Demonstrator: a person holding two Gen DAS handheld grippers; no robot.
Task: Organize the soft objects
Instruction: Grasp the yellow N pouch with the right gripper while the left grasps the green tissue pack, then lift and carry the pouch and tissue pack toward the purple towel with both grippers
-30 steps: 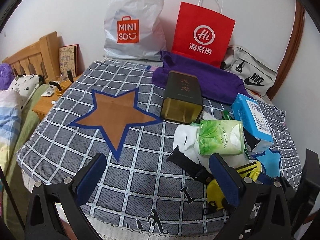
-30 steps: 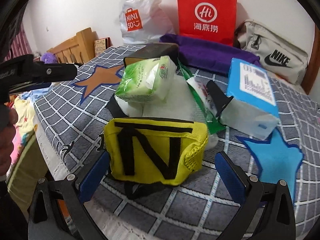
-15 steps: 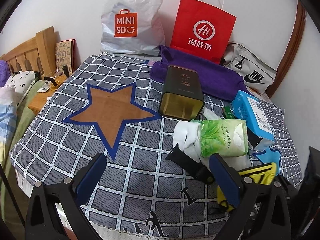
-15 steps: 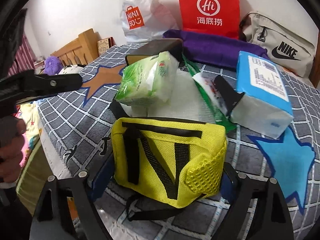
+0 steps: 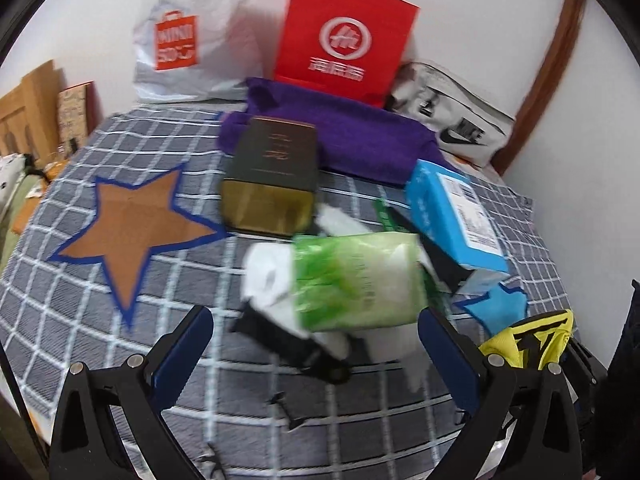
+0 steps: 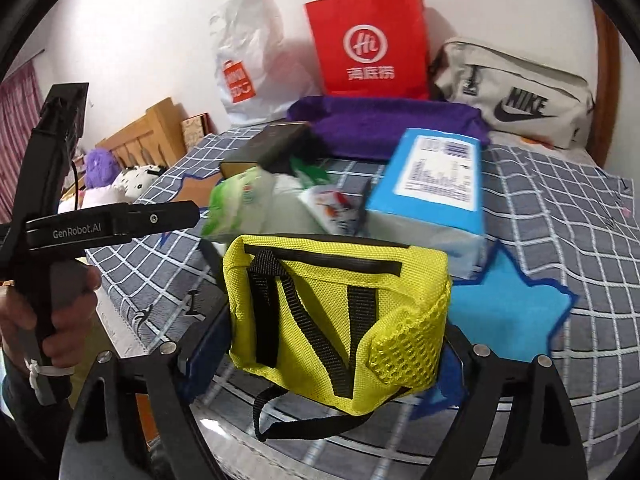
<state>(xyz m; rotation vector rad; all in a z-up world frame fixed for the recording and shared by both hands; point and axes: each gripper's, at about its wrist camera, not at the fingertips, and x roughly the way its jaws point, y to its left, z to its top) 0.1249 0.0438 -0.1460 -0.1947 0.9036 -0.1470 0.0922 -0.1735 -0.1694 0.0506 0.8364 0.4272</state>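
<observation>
My right gripper [image 6: 332, 344] is shut on a yellow mesh pouch [image 6: 336, 316] with black straps and holds it lifted above the checked bedspread [image 6: 560, 216]. The pouch also shows at the right edge of the left wrist view [image 5: 532, 340]. My left gripper [image 5: 312, 344] is open and empty, just in front of a green tissue pack [image 5: 356, 280] that lies on white cloth [image 5: 268, 276]. A blue box [image 5: 452, 212], a dark tin [image 5: 272, 176] and a folded purple towel [image 5: 344, 136] lie behind.
A white Miniso bag [image 5: 188, 44], a red paper bag [image 5: 344, 36] and a grey Nike bag [image 5: 456, 120] stand against the back wall. A wooden headboard [image 6: 140, 140] and plush toys [image 6: 100, 168] are at the left. The bed's front edge is close below both grippers.
My right gripper closed on the yellow pouch and lifted it off the bed. My left gripper moved forward and right toward the green tissue pack.
</observation>
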